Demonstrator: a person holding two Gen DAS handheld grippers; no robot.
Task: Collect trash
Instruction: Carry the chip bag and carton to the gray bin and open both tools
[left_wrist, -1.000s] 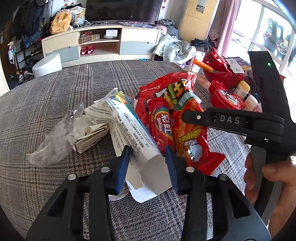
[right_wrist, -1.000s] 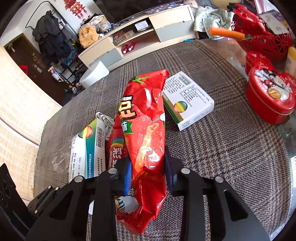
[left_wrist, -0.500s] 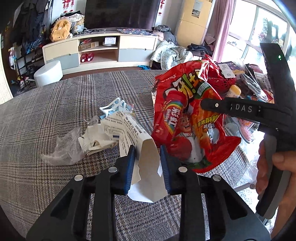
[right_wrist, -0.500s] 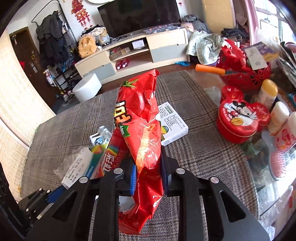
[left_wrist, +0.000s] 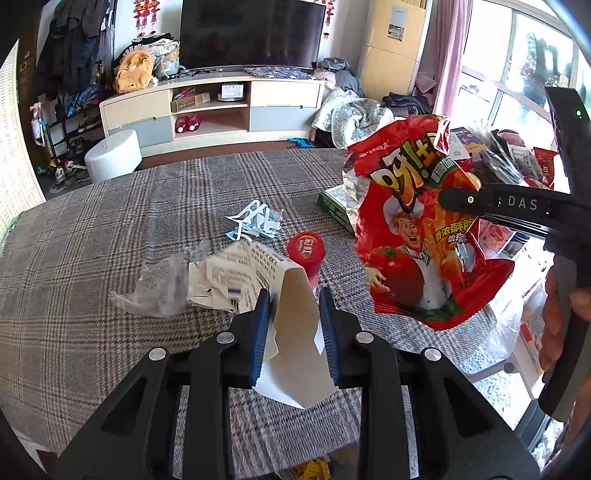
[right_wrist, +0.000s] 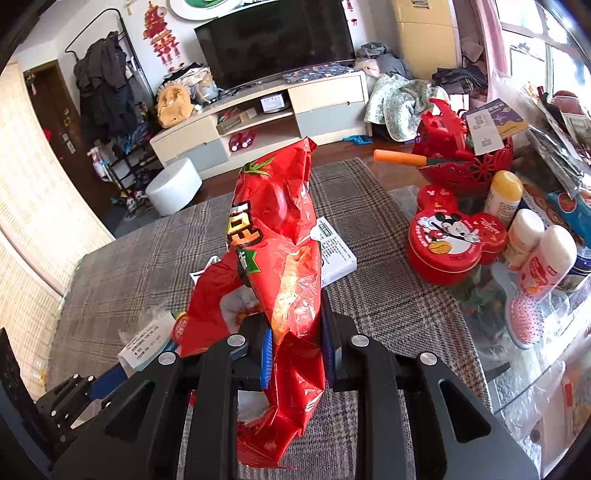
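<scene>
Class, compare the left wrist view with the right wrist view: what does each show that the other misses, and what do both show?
Only the left wrist view shows the red cap, the torn blue-white scraps and the clear plastic wrap on the table.
Only the right wrist view shows the Mickey tin, the bottles and the red basket.
Both show the chip bag held in the right tool, the plaid cloth and the TV stand.

Red chip bag (right_wrist: 280, 280) hides most of green-edged box (right_wrist: 334, 251).
</scene>
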